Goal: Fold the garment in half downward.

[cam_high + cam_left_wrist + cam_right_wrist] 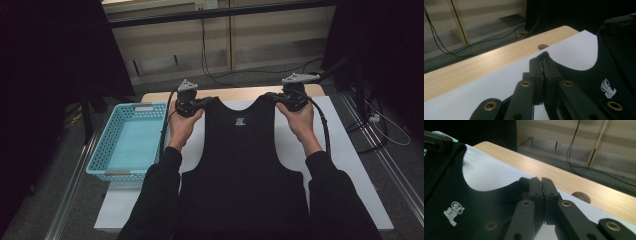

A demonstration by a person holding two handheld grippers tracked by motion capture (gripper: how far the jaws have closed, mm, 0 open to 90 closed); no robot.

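Claws clamped on black tank top (240, 160): left claw (202, 102) at 11 o'clock strap, right claw (272, 97) at 1 o'clock strap, garment hanging over white surface (350, 165). Pickup done, probably; folding or transfer to blue basket (102, 145) at 9 o'clock pending.

Right gripper (543, 185) fingers (535, 188) clamped on black vest (461, 195) shoulder strap, above white sheet (489, 173) on wooden table (564, 180).

Basket (131, 142) hugs the table's (240, 93) 9 o'clock edge; bare sheet (345, 165) at 3 o'clock is wide open.
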